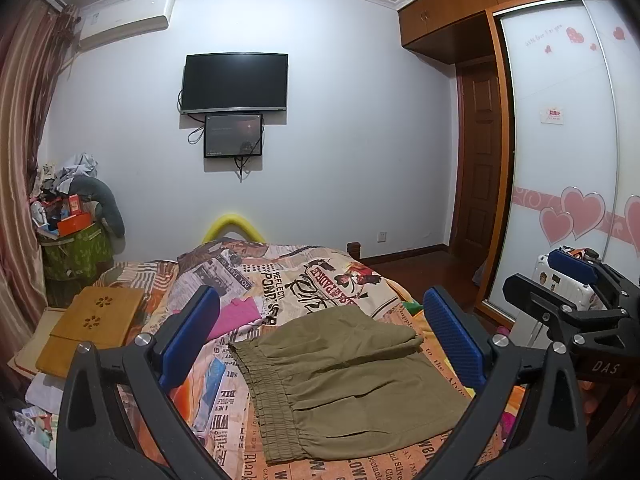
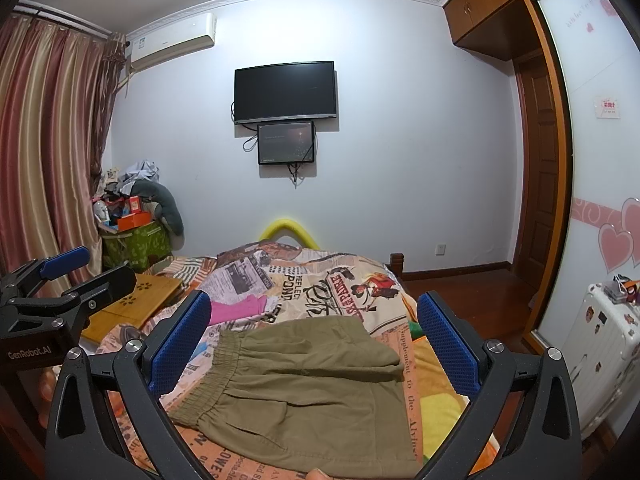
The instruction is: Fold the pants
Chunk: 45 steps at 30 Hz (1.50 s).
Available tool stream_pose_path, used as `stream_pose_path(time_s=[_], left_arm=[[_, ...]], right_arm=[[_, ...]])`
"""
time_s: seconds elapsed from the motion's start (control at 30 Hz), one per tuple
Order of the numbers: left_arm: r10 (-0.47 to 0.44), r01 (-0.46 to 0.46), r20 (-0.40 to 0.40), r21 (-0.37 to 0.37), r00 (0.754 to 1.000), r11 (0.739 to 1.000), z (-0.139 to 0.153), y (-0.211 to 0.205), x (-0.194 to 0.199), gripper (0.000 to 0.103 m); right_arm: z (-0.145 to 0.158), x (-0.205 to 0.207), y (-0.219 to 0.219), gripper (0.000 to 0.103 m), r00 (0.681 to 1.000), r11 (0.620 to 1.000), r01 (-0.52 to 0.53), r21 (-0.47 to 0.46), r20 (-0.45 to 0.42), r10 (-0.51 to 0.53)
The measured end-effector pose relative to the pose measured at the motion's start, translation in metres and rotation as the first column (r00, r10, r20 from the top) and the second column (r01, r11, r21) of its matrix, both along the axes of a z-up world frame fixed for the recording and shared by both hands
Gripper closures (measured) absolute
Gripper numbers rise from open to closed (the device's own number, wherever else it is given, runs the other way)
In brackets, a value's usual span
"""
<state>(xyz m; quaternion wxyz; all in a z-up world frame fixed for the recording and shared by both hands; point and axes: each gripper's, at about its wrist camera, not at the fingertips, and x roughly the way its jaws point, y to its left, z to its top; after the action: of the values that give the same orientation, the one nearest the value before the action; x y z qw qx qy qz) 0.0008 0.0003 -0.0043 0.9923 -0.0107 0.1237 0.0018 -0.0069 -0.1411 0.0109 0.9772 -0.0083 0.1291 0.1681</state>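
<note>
Olive-green pants (image 1: 344, 384) lie folded flat on the bed's printed cover, elastic waistband to the left; they also show in the right wrist view (image 2: 308, 392). My left gripper (image 1: 320, 336) is open and empty, held above the pants with its blue pads on either side. My right gripper (image 2: 312, 344) is open and empty too, above the same pants. The right gripper shows at the right edge of the left wrist view (image 1: 560, 280), and the left gripper at the left edge of the right wrist view (image 2: 80, 268).
A pink cloth (image 1: 236, 316) lies on the bed beyond the pants. A wooden lap table (image 1: 92, 328) sits at the bed's left. A white suitcase (image 2: 604, 344) stands by the wardrobe on the right. A cluttered green bin (image 1: 76, 252) stands in the far left corner.
</note>
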Motion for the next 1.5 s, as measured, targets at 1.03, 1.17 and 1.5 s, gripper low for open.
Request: stream_pose_path(time_s=[1.03, 1.17, 1.5], left_arm=[[-0.003, 0.003, -0.001, -0.003, 1.000, 1.000, 0.0021, 0.0006, 0.0016, 0.000], [-0.002, 0.002, -0.002, -0.005, 1.000, 1.000, 0.0023, 0.0025, 0.0014, 0.000], [-0.003, 0.003, -0.003, -0.005, 1.000, 1.000, 0.0026, 0.0029, 0.0027, 0.000]], right_arm=[[0.0026, -0.0026, -0.0013, 0.001, 1.000, 1.000, -0.003, -0.003, 0.000, 0.003], [0.0022, -0.0030, -0.0009, 0.001, 1.000, 1.000, -0.003, -0.003, 0.000, 0.003], [0.0023, -0.0030, 0.0000, 0.001, 1.000, 1.000, -0.004, -0.003, -0.001, 0.004]])
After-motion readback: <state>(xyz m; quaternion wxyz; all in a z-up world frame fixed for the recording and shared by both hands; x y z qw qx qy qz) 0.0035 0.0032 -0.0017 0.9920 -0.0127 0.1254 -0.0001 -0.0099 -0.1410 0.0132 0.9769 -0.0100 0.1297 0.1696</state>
